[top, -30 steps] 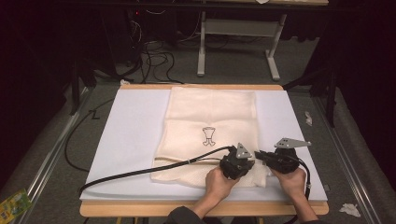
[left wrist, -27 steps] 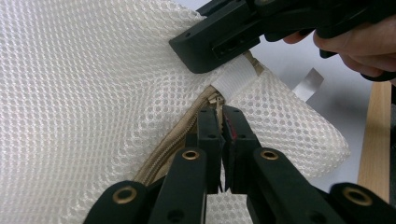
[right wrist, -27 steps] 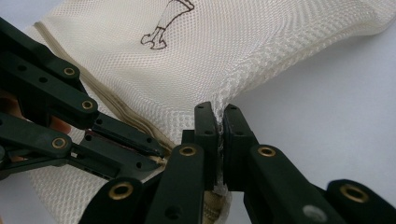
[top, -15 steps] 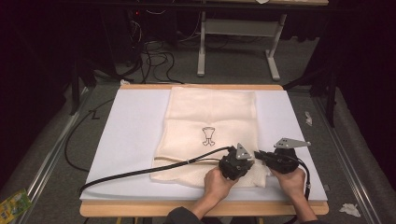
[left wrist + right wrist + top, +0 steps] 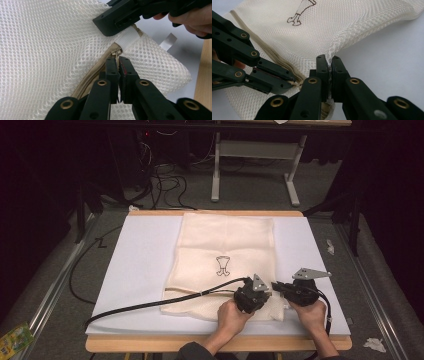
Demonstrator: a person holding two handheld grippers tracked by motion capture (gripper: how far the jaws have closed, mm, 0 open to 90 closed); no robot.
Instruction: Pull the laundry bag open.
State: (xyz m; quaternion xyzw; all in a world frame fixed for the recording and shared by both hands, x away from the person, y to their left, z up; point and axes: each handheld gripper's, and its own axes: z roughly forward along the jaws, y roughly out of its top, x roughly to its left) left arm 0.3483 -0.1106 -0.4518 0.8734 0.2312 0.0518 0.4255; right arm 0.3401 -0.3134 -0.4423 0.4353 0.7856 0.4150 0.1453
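A cream mesh laundry bag [image 5: 225, 255] with a small dark printed figure [image 5: 223, 265] is spread flat on the white mat [image 5: 135, 265] of the counter [image 5: 150, 345], lying slightly toward 3 o'clock of the mat's middle, its zippered end toward 6 o'clock. At the bag's corner near 5 o'clock, the two tools are held close together by the person's hands. The left tool [image 5: 118, 65] is seen with its jaws pressed together on the zipper pull [image 5: 117, 52] at the end of the tan zipper [image 5: 86, 82]; whether the small pull is truly caught between the jaws cannot be told for certain, though the tips meet right at it. The right tool [image 5: 329, 65] is closed on a pinched ridge of the bag's mesh edge, just beside the white fabric tab [image 5: 128, 38] at the zipper's end. In the high view, the left tool [image 5: 270, 289] is pointed toward 3 o'clock and the right tool [image 5: 276, 286] toward 9 o'clock, so that their tips nearly touch. A black cable [image 5: 150, 302] is trailed from the left tool toward 8 o'clock across the mat.
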